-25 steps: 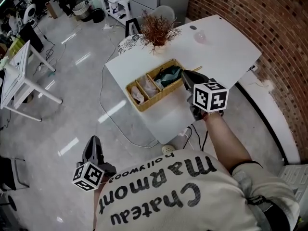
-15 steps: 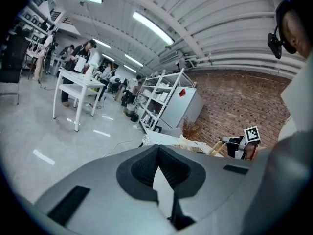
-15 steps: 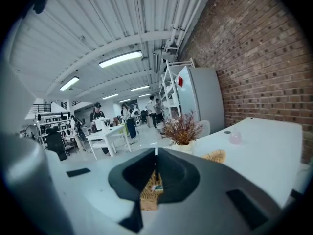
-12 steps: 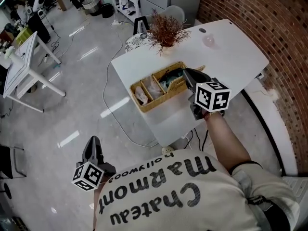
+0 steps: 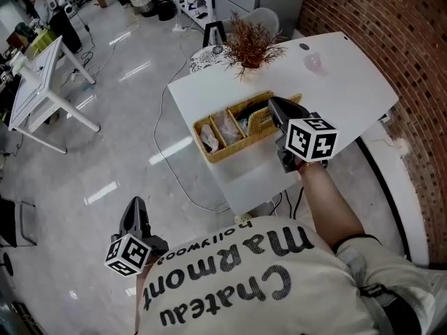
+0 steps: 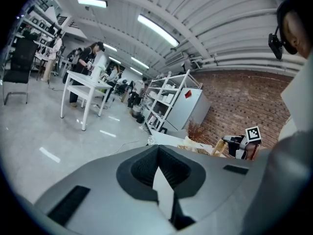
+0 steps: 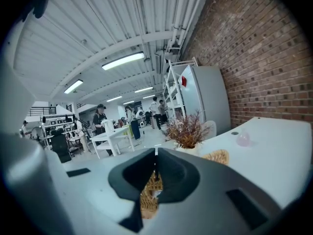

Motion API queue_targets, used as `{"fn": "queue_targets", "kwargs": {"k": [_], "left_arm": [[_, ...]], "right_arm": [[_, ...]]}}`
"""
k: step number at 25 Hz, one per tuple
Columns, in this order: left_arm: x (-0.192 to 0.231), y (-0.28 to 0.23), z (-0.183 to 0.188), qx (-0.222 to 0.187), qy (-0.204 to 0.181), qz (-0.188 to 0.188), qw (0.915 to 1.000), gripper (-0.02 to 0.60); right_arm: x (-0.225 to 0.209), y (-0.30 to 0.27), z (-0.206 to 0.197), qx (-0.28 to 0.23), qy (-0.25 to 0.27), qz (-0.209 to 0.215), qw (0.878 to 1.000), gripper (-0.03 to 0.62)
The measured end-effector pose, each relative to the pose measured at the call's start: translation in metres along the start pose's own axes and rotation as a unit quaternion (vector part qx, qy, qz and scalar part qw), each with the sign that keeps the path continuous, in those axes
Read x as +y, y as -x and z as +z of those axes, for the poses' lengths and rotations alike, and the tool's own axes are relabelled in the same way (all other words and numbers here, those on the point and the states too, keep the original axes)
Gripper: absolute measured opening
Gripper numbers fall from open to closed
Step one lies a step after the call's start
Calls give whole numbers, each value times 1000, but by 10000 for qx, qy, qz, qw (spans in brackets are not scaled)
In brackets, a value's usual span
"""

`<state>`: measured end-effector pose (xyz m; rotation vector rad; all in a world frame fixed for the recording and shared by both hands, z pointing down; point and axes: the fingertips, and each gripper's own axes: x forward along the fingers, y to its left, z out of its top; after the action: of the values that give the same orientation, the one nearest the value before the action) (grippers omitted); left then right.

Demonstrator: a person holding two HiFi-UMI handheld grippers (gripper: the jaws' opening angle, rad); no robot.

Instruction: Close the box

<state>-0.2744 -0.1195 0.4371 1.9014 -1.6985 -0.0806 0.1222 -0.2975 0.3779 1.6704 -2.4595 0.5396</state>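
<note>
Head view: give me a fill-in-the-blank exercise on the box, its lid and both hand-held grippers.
The box sits on a ___ table.
The right hand-held gripper is ___ on the wicker lid.
The left hand-held gripper hangs over the ___, away from the table.
The wall beside the table is ___.
Missing words: white; shut; floor; brick.

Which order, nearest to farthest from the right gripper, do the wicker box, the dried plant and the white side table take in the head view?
1. Wicker box, its lid in the right gripper's jaws.
2. Dried plant, behind the box.
3. White side table, far left.
</note>
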Motion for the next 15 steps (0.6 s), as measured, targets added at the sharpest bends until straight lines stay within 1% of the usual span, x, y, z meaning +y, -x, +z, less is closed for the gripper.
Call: {"fn": "queue_targets", "kwargs": {"k": [9,15], "left_arm": [[1,-2,-4,-45,49,155,9999,0],[4,-5,-2,-75,122,290,9995,0]], "right_arm": [[-3,-14,1,-19,-24,162,9999,18],[-5,-28,2,-4,-136,304,9994,18]]}}
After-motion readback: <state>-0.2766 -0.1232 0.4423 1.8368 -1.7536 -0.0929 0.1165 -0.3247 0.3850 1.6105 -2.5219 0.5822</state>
